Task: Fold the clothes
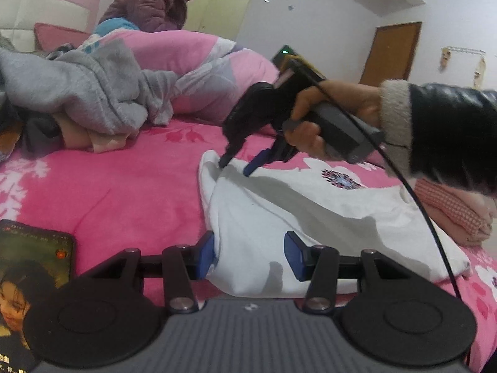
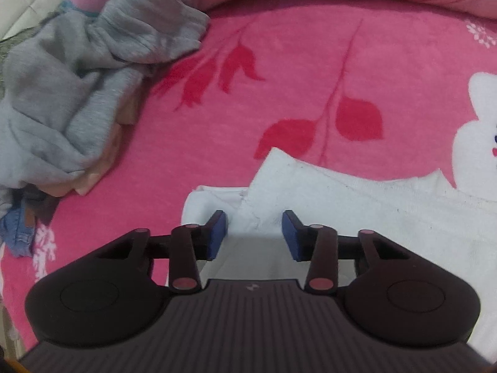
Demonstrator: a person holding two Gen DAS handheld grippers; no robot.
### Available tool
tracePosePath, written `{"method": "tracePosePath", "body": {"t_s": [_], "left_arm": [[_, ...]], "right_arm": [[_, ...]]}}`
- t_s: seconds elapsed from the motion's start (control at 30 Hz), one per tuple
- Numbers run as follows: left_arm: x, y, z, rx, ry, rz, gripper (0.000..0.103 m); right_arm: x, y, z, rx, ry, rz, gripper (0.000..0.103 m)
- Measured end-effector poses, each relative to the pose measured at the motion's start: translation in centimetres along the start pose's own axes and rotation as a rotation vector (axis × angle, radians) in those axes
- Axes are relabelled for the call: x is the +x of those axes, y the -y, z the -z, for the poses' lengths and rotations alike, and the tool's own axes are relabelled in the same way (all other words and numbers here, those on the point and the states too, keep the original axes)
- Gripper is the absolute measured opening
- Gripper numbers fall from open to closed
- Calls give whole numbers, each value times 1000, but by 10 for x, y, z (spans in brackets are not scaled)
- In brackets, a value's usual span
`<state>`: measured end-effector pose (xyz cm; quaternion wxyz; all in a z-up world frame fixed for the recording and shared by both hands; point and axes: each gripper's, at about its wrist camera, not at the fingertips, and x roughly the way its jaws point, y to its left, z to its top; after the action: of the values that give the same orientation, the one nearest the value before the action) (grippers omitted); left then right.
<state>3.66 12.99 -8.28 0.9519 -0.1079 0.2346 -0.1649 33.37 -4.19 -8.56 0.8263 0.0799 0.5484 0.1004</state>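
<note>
Your left gripper (image 1: 250, 256) straddles the white garment's (image 1: 310, 211) near fold, jaws spread, not pinching. Right gripper (image 2: 253, 233) jaws part-spread over its far corner on the pink bedspread (image 1: 124, 192).

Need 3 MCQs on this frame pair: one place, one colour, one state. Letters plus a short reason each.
1. Where does the grey garment lie relative to the white garment in the right wrist view?
A. upper left of it
B. on top of it
C. under it

2. What colour is the bed cover?
A. blue
B. pink with red leaves
C. plain green

3. How do the right tongs stand in the left wrist view?
A. lifted far above the bed
B. clamped on the phone
C. jaws apart, tips down on the white garment's far edge

Key:
1 A, the grey heap sits apart on the cover, upper left.
2 B, pink plush with red leaf prints shows around both garments.
3 C, a gap shows between the two fingers at the cloth edge.
</note>
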Motion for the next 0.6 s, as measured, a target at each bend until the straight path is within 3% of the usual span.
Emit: {"method": "tracePosePath", "body": {"t_s": [0.1, 0.17, 0.23, 0.37, 0.6], "left_arm": [[-1, 0, 1, 6, 11, 6, 49], [-2, -2, 1, -2, 20, 9, 46], [-2, -5, 2, -14, 22, 5, 36], [-5, -11, 3, -40, 20, 6, 23], [-16, -31, 9, -120, 18, 99, 9]], "right_arm": [[4, 0, -2, 3, -5, 5, 33], [4, 1, -2, -3, 0, 2, 18], [0, 3, 0, -5, 18, -6, 9], [-17, 8, 7, -6, 85, -37, 7], [-47, -7, 18, -121, 171, -89, 7]]}}
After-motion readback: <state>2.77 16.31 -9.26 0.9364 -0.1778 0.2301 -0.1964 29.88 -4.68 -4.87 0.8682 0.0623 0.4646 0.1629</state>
